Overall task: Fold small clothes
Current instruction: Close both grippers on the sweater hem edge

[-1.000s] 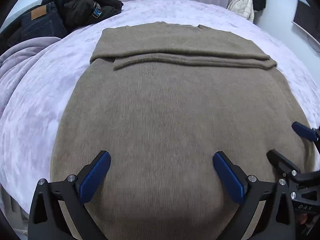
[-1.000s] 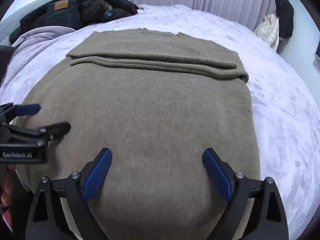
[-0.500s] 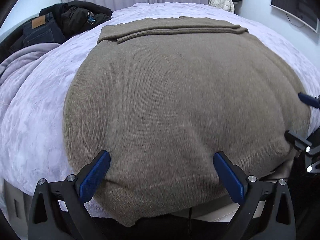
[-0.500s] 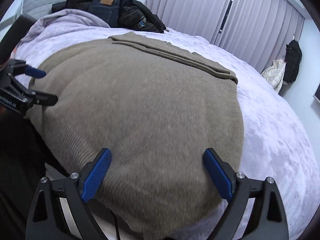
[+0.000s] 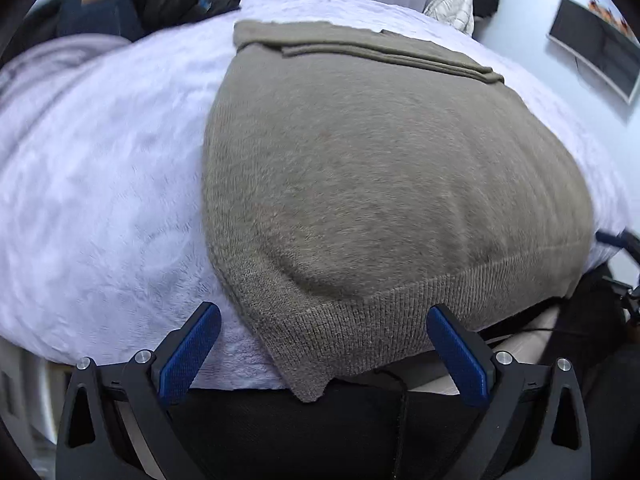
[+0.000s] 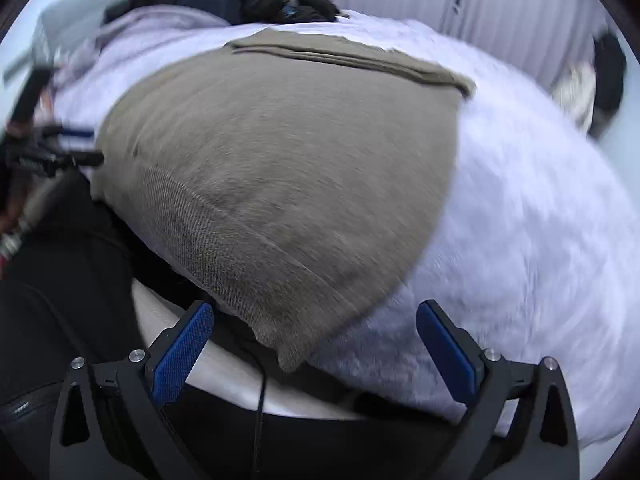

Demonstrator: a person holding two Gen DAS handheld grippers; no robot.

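Left gripper (image 5: pixel 323 338): jaws wide apart, nothing clamped; the blue pads stand either side of the sweater's near left hem corner, clear of the knit as far as the blur allows.
Right gripper (image 6: pixel 314 334): jaws have just been opening and stand at full spread; the near right hem corner hangs between the blue pads, which do not press on it.
Left gripper in the right view (image 6: pixel 60 152): at the left edge, just beside the sweater's side edge; blurred, with part of a hand below it.
Right gripper in the left view (image 5: pixel 618 240): only a blue tip and dark frame at the right edge, near the sweater's other side.
Sweater (image 5: pixel 384 184): taupe knit, spread flat on the bed; the ribbed hem lies nearest the cameras and droops over the bed's front edge.
Far end of sweater (image 6: pixel 348 60): folded over on itself, a layered band across the top.
Bed cover (image 5: pixel 100 208): pale lilac plush, bare on both sides of the sweater.
Pile of clothes (image 5: pixel 132 4): dark jeans and a black jacket at the far left of the bed, well apart from the sweater.
Curtains (image 6: pixel 500 4): pale, pleated, behind the bed.
Person: dark clothing (image 6: pixel 60 280) below the bed's front edge.
Sharpness: both views are motion-blurred.
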